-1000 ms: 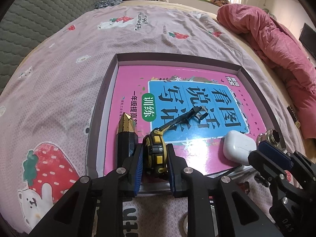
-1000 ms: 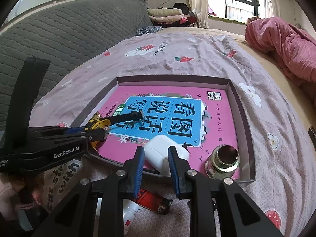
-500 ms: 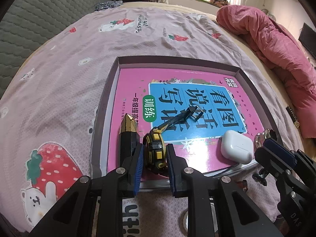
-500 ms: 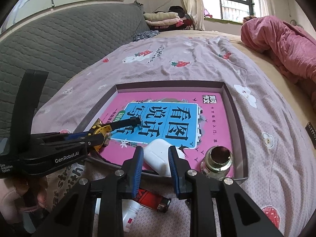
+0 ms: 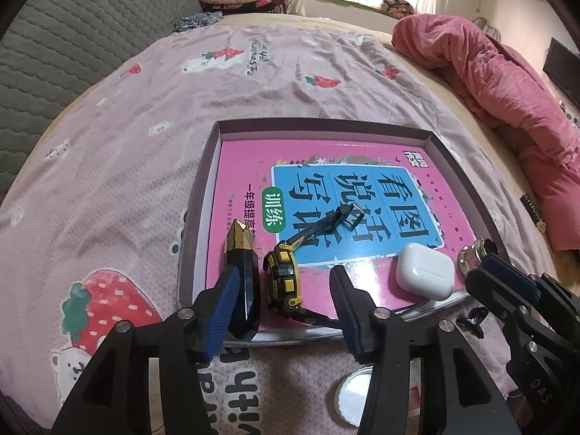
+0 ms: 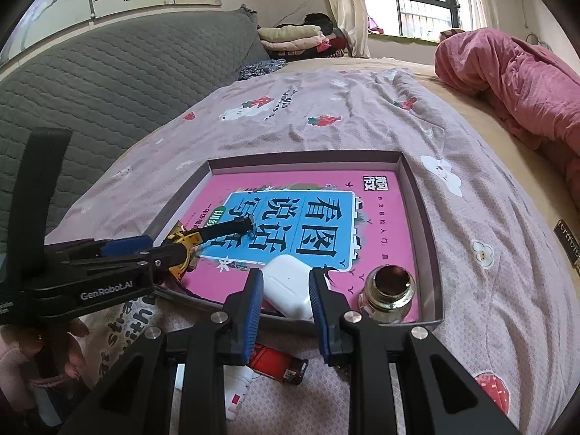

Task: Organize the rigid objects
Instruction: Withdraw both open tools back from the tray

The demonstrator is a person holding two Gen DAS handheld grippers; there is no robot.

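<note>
A shallow grey tray (image 5: 326, 125) on the bed holds a pink book (image 5: 246, 166). On the book lie a yellow-and-black watch (image 5: 282, 282), a black crystal with a gold tip (image 5: 241, 272), a white earbud case (image 5: 424, 272) and a metal fitting (image 5: 475, 253). My left gripper (image 5: 285, 279) has its jaws opening, with the watch lying between the pads and untouched. My right gripper (image 6: 284, 282) stands narrowly open, its fingertips just short of the white case (image 6: 286, 290), pressing nothing. The watch (image 6: 181, 244) and left gripper (image 6: 159, 250) show at the left there.
A red lighter (image 6: 279, 362) and a small white bottle (image 6: 237, 395) lie on the bedspread under my right gripper. A round lid (image 5: 353, 398) and a small black piece (image 5: 471, 320) sit before the tray. A pink quilt (image 5: 507, 72) is heaped at the right. A hand (image 6: 54, 344) holds the left gripper.
My left jaws have spread off the watch, which now rests on the book beside the crystal. The right gripper and the white case have stayed as they were.
</note>
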